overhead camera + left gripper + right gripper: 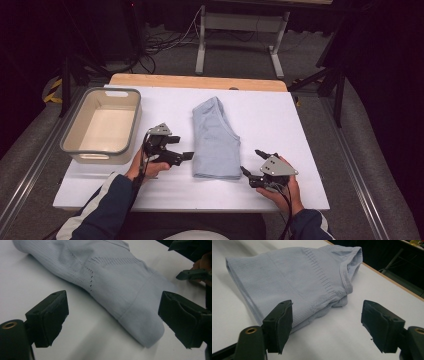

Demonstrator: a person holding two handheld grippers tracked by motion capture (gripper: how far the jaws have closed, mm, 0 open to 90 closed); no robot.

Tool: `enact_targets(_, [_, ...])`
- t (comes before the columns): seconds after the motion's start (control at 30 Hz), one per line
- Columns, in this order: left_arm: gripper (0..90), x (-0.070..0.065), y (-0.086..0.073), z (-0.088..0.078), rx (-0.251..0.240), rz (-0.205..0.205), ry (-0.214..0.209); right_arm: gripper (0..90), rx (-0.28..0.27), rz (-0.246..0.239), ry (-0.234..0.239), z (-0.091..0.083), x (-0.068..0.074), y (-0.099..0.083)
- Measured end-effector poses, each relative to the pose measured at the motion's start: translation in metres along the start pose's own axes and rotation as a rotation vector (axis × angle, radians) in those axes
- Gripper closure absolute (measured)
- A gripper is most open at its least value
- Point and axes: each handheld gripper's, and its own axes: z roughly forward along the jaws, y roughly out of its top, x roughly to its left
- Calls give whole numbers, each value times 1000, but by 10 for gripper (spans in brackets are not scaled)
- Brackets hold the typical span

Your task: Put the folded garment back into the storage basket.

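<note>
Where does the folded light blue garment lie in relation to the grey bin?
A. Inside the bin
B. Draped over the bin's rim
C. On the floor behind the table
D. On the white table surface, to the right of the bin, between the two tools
D: in the high view the folded garment lies flat on the white table surface, apart from the bin, with the left tool and right tool on either side.

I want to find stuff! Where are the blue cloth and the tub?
blue cloth (216,140): high view, middle of the folded fabric.
tub (131,125): high view, its right wall.
</note>
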Motion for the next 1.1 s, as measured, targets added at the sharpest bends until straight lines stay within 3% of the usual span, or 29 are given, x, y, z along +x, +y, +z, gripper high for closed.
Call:
enact_targets(0.1, [99,3,6,9,8,-27,-12,264,8,-6,-1,0,0,0])
enact_targets(0.13, [99,7,9,17,24,-54,-32,263,11,-6,-2,1,0,-1])
enact_targets(0.2, [93,10,12,29,48,-87,-15,259,16,-6,3,1,1,-1])
enact_targets(0.4, [85,20,12,54,116,-167,-27,254,20,-6,9,1,1,-2])
enact_targets(0.5, [87,22,13,64,137,-182,-36,251,26,-8,13,2,1,-2])
enact_targets(0.83, [112,20,26,85,127,-179,-31,245,37,-12,30,5,1,-2])
enact_targets(1.1, [293,13,31,98,128,-128,-2,244,48,-5,46,6,1,-3])
